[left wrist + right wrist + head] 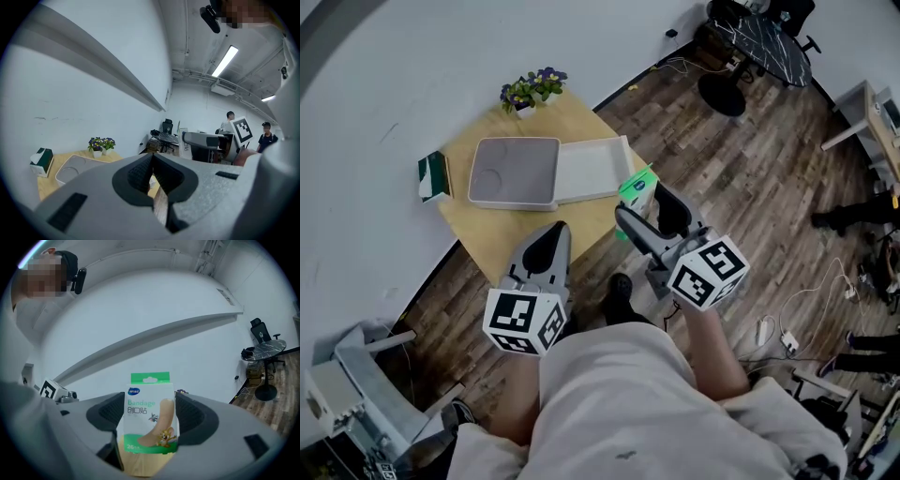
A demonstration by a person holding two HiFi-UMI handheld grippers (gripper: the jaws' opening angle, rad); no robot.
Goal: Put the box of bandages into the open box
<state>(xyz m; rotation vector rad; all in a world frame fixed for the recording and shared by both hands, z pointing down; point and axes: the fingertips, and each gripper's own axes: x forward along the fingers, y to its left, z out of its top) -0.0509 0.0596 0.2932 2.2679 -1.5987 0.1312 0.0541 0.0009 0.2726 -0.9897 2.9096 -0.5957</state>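
Right gripper [639, 201] clamps bandage box [149, 420] by its side edges; light thin card, likely crushable. Left gripper [153, 171] pinched closed, empty.

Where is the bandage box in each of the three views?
Head view: bandage box right of centre, clamped in the right gripper over the wooden table's right corner.
Left gripper view: likely the white box right of centre; print unreadable.
Right gripper view: centre bottom, between the jaws, print facing the camera.
Shared landmark: the dark round table.
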